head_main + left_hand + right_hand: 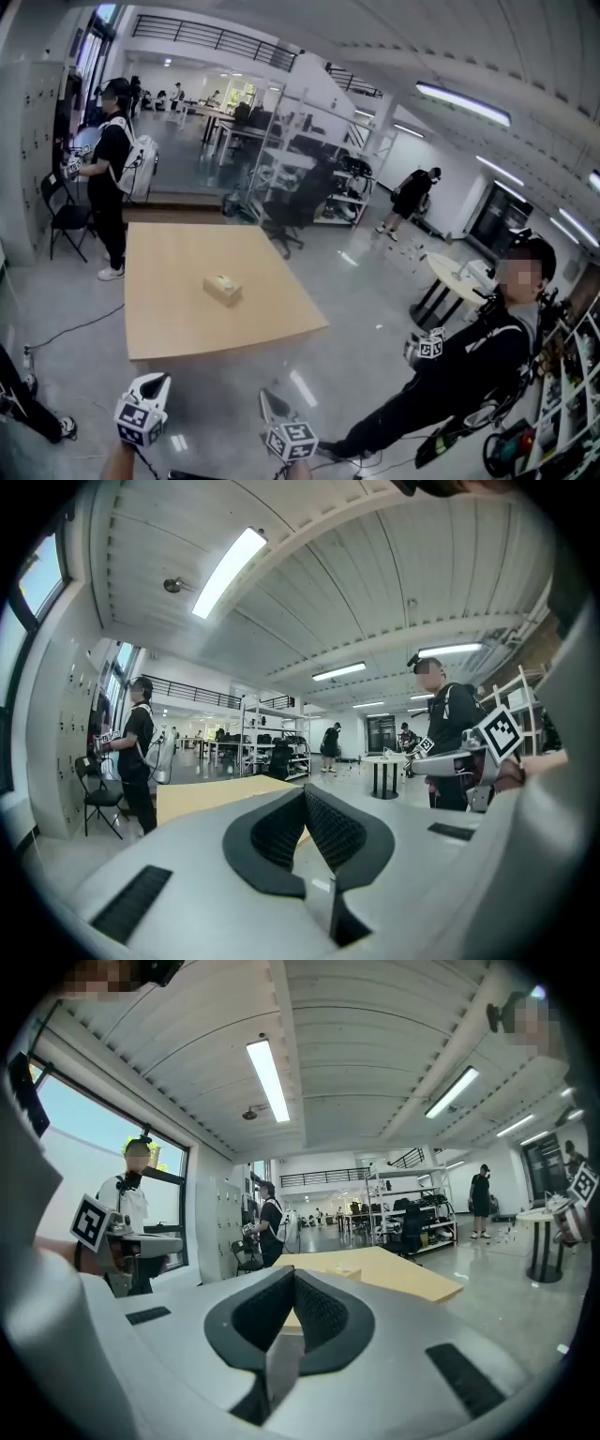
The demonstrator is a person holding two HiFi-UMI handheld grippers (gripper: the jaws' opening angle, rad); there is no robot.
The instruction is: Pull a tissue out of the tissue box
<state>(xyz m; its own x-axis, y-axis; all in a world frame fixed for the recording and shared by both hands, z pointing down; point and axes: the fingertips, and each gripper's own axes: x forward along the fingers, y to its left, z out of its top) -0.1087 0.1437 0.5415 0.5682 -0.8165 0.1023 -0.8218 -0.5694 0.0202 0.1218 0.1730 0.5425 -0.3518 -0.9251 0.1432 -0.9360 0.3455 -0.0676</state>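
Observation:
A tan tissue box [223,289] sits near the middle of a light wooden table [178,328]. In the head view both grippers are held low at the bottom edge, well short of the table's near side. My left gripper [160,380] is at the lower left and my right gripper [266,398] is just right of it. Both point toward the table. In the left gripper view the jaws [303,790] meet at their tips with nothing between them. The right gripper [290,1271] is likewise shut and empty; the tissue box [349,1272] shows small beyond it on the table [403,1277].
A person with a white backpack [111,173] stands by a folding chair [64,214] beyond the table's far left corner. Another person in black [478,361] stands at the right near a round white table [457,277]. An office chair [286,223] and shelving lie behind the table.

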